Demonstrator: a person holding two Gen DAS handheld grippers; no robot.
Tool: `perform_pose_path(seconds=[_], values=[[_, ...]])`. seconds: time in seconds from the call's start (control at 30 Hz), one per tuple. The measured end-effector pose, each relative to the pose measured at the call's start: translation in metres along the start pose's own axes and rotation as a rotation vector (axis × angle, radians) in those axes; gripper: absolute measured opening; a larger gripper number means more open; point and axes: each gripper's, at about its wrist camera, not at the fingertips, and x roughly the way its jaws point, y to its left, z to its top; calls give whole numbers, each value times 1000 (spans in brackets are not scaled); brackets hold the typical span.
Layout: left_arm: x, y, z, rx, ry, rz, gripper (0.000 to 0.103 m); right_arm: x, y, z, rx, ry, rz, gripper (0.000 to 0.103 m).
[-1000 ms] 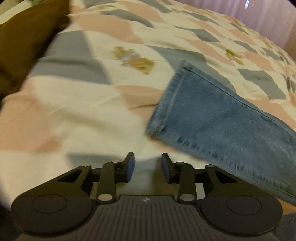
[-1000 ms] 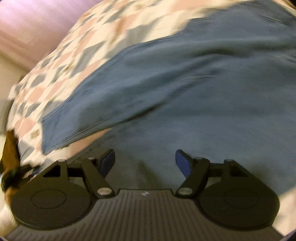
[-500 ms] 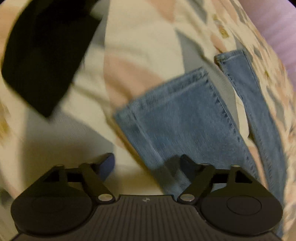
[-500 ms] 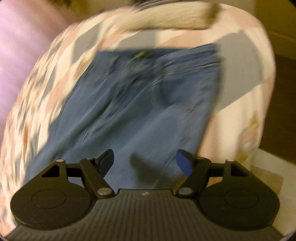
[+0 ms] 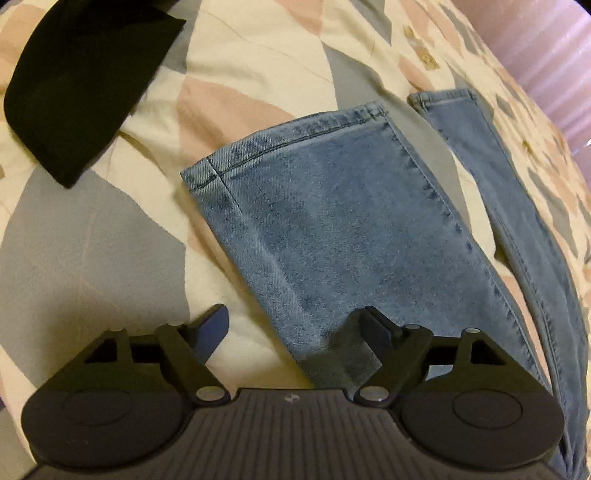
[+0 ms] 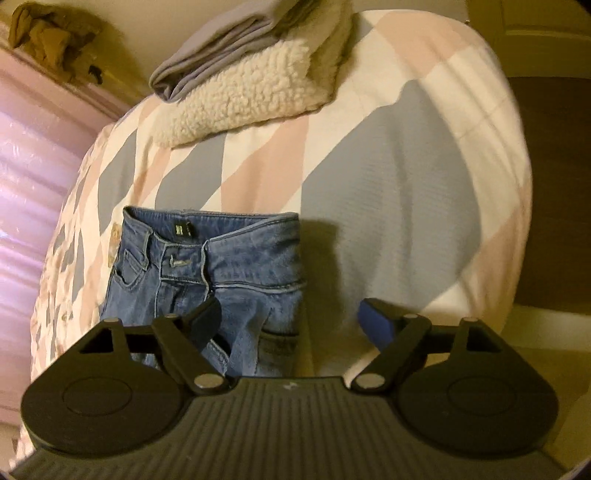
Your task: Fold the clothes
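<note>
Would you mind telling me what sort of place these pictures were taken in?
Most likely a bedroom at home. A pair of blue jeans lies flat on a bed with a patterned quilt, folded clothes are stacked at its far end, and a door shows beyond.

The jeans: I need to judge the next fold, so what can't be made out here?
- Left wrist view: the jeans show only two leg ends; the hand-held gripper body hides the rest.
- Right wrist view: only the waistband; the right hand-held gripper covers the legs.
- Waist label: too small to read.
</note>
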Motion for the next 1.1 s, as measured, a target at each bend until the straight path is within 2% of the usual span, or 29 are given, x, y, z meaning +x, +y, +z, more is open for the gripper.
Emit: perform_pose_path(seconds=[0.1, 0.17, 0.2, 0.23, 0.3, 0.37, 0.4, 0.47, 0.5, 0.53, 0.57, 0.6, 0.67, 0.8, 0.93, 1.03, 1.1], values=[[3, -1, -4, -40, -13, -44, 86, -3, -4, 0, -3, -4, 27, 81], [5, -2, -3, -57, -19, -73, 83, -7, -8, -1, 18, -17, 62, 80], [5, -2, -2, -62, -22, -83, 72, -9, -10, -1, 27, -24, 82, 78], [5, -1, -2, -64, -27, -90, 67, -11, -12, -2, 35, -30, 101, 76], [1, 4, 1, -76, -33, -107, 38, -9, -14, -1, 44, -34, 125, 63], [-4, 10, 4, -85, -36, -125, 20, -5, -17, -1, 53, -34, 142, 53], [-6, 13, 6, -82, -35, -134, 15, -1, -19, 1, 55, -26, 134, 52], [-9, 17, 8, -72, -30, -142, 16, 8, -23, 3, 59, -11, 117, 52], [-7, 14, 9, -60, -25, -124, 23, 12, -24, 5, 60, -3, 111, 46], [-4, 9, 11, -49, -17, -94, 26, 14, -22, 6, 60, 3, 112, 35], [0, 4, 13, -39, -9, -60, 23, 15, -19, 8, 55, 10, 116, 13], [0, -3, 14, -11, -2, -27, 16, 11, -11, 10, 28, 11, 127, 9], [-12, -22, 14, 114, -16, 39, 6, -7, 13, 14, -66, -13, 138, 8], [-70, -22, 12, 159, -64, 13, 4, -45, 51, 26, -213, -22, 160, 7], [-141, -16, -1, 241, -158, 63, 4, -73, 54, 39, -264, -2, 137, 6], [-169, 2, -9, 288, -193, 125, 6, -69, 39, 36, -306, 85, 109, 6], [-157, 16, -15, 290, -206, 148, 6, -48, 24, 24, -348, 164, 54, 10]])
